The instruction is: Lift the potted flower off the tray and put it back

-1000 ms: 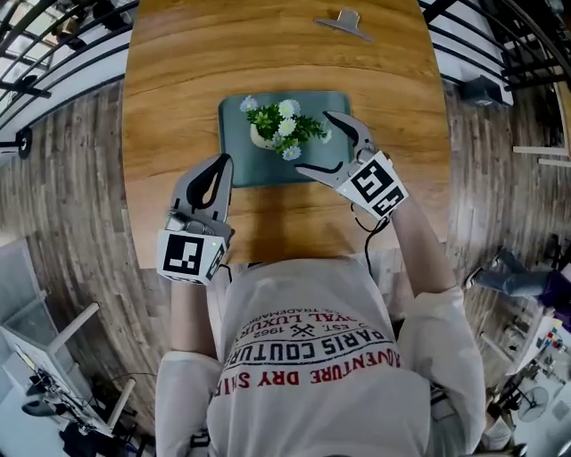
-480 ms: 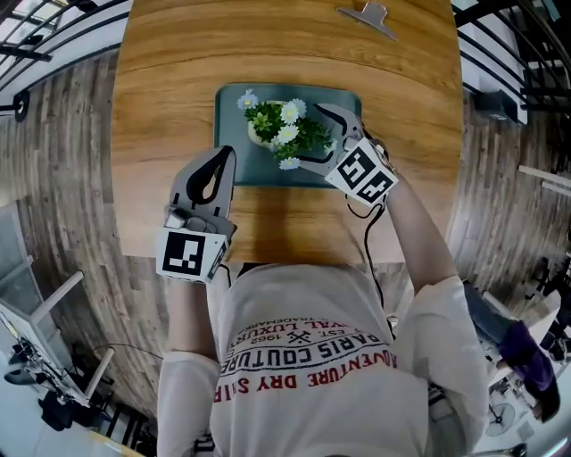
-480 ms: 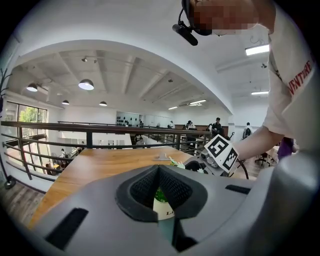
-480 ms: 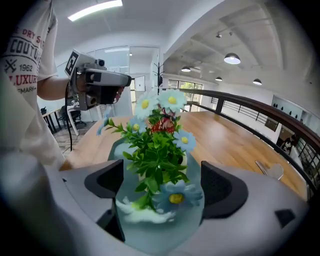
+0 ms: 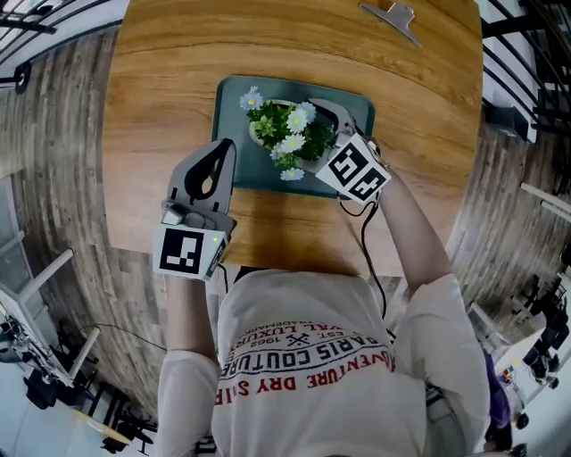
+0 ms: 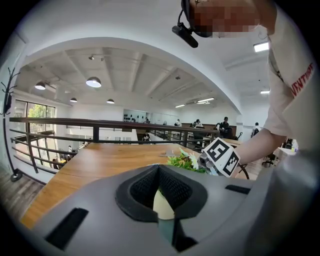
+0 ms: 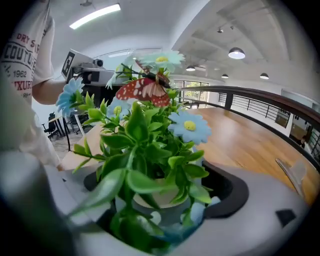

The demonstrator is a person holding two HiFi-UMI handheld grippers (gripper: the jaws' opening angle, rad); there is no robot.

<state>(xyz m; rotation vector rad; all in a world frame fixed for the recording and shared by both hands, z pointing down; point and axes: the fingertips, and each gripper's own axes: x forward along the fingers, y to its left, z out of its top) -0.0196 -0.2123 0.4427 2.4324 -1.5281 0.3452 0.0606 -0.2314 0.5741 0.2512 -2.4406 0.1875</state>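
The potted flower [image 5: 284, 134], a cream pot of green leaves with white and blue blossoms, stands on the dark green tray [image 5: 357, 107] on the wooden table [image 5: 152, 98]. My right gripper [image 5: 305, 136] is open, one finger on each side of the pot and neither visibly pressing it. In the right gripper view the plant [image 7: 145, 135] fills the space between the pads, and a red butterfly ornament [image 7: 145, 89] sits among the flowers. My left gripper [image 5: 224, 147] is shut and holds nothing, at the tray's near left corner. Its view shows the flowers [image 6: 182, 161] ahead.
A metal clip [image 5: 397, 18] lies at the table's far right edge. The person stands at the near table edge [image 5: 294, 259]. Black railings [image 5: 526, 54] and wood-plank floor [image 5: 62, 134] flank the table on both sides.
My right gripper has moved left onto the tray until its jaws stand round the pot. The left gripper has stayed where it was. The head camera shifted slightly.
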